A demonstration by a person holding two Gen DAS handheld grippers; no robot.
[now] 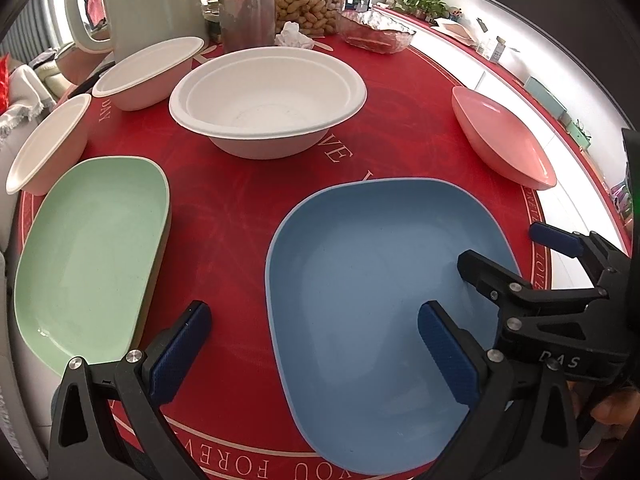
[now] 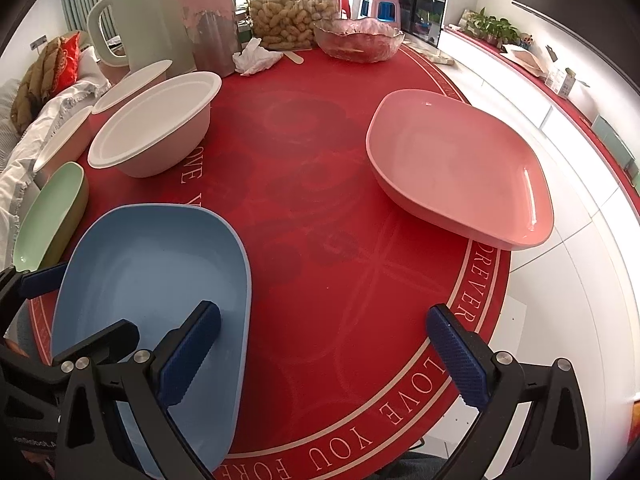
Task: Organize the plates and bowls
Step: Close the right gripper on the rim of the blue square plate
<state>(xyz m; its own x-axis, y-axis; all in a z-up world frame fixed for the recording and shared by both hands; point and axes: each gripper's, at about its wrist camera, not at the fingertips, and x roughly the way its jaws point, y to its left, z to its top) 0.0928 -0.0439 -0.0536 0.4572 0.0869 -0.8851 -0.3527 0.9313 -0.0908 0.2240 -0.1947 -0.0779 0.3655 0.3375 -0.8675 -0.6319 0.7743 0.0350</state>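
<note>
A blue plate lies on the red round table near the front edge; it also shows in the right wrist view. My left gripper is open, its right finger over the blue plate. My right gripper is open, its left finger over the blue plate's right rim; it shows in the left wrist view. A green plate lies at the left, a pink plate at the right. A large white bowl stands in the middle, with two smaller white bowls to its left.
At the table's back stand a pale green kettle, a pink-grey cylinder, a jar of peanuts, a crumpled tissue and a glass dish. The table edge drops to white floor on the right.
</note>
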